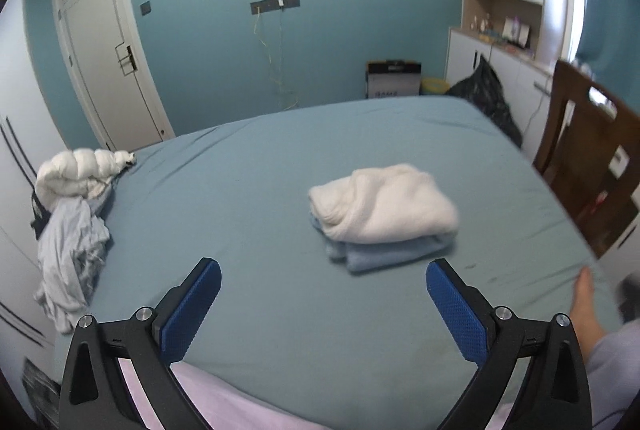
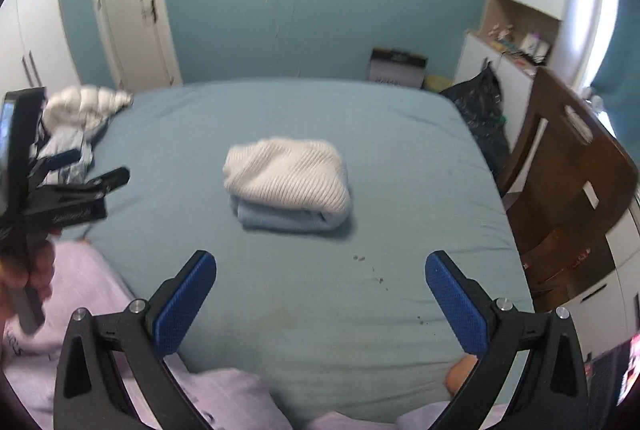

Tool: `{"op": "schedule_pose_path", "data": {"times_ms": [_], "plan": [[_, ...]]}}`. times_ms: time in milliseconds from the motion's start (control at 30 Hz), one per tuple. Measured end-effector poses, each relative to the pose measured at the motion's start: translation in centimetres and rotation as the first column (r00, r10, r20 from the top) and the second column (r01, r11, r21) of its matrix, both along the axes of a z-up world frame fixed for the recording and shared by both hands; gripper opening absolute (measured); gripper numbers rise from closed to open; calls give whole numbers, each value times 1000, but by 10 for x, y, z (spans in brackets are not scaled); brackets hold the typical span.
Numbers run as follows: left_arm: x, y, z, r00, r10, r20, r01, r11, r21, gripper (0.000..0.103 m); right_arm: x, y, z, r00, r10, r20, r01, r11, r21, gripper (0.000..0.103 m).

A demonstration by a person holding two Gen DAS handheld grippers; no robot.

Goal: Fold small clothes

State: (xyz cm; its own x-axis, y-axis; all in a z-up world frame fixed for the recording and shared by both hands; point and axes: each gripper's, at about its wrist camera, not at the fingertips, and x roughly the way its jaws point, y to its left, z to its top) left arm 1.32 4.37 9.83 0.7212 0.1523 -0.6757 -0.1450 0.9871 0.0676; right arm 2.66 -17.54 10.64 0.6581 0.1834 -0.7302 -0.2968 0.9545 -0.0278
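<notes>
I am looking across a bed [image 1: 248,190] with a blue-green fitted sheet, in a room with teal walls, a white door [image 1: 104,58] on the far left and white cabinets on the right. My left gripper [image 1: 322,294] is raised over the near edge of the bed with its blue pads spread wide and nothing between them; my right gripper [image 2: 320,290] is likewise wide apart and empty, pointing down at the sheet. Ahead of both, well clear of the fingers, lies the folded stack: a white ribbed knit [image 2: 286,178] resting on a pale blue garment [image 2: 288,220], roughly mid-bed and a little right of centre in the left view. I judge both pieces soft, light and limp, so they will sag from any single pinch and the knit may stretch; the stack looks finished, so I would leave it or move it only by scooping under the blue layer from both sides. Further out, at the far left edge of the bed, sits the unfolded heap: a puffy white piece [image 1: 76,170] above a crumpled grey-blue garment [image 1: 70,250]. That pile looks like the next work. I would take the grey-blue piece at a hem or shoulder seam, where doubled cloth gives the pads something to bite, and lift slowly because thin fabric can slip from textured pads. A dark wooden chair [image 1: 588,166] stands beside the bed at right.
</notes>
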Motion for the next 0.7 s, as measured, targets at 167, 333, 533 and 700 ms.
{"op": "schedule_pose_path", "data": {"times_ms": [167, 333, 533, 700], "plan": [[-4, -1, -22, 1000, -21, 20, 21, 999, 35, 103, -12, 21, -30, 1000, 4, -9, -5, 996, -89, 102], [10, -3, -69, 1000, -25, -12, 27, 972, 235, 103, -14, 27, -41, 998, 6, -59, -16, 987, -162, 102], [23, -15, -89, 992, -106, -68, 121, 953, 278, 103, 18, 34, -60, 992, 10, -122, -32, 983, -178, 102], [37, -8, -94, 993, -63, -97, 85, 965, 248, 103, 17, 41, -59, 996, -6, -91, -11, 982, -188, 102]]}}
